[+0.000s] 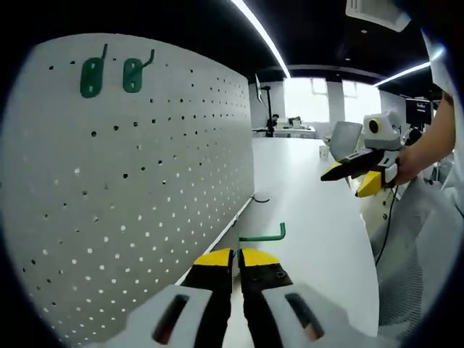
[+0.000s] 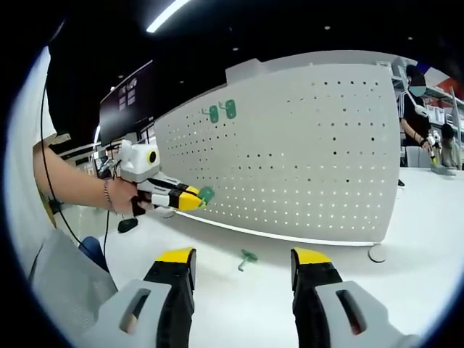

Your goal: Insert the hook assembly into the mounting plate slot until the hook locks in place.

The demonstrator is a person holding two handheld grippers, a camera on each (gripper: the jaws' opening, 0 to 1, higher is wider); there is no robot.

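The white pegboard mounting plate (image 1: pixel 145 181) stands upright on the white table (image 1: pixel 319 232), with two green hooks (image 1: pixel 109 75) fixed near its top. My left gripper (image 1: pixel 236 258) is shut on a green hook assembly (image 1: pixel 264 235), which sticks out sideways just above the yellow tips. In the right gripper view the same gripper (image 2: pixel 190 199) hovers in front of the plate (image 2: pixel 304 152) with the green piece (image 2: pixel 207 193) at its tip. Another green hook (image 2: pixel 248 257) lies on the table below. My right gripper (image 2: pixel 243 259) is open and holds nothing; it also shows off to the side (image 1: pixel 354 178).
A round foot (image 2: pixel 375 252) props the plate's far end on the table (image 2: pixel 239 304). A dark curved piece (image 1: pixel 260 198) lies at the plate's base. A person (image 2: pixel 413 105) stands beyond the plate. Monitors and desks are at the back (image 1: pixel 290 123).
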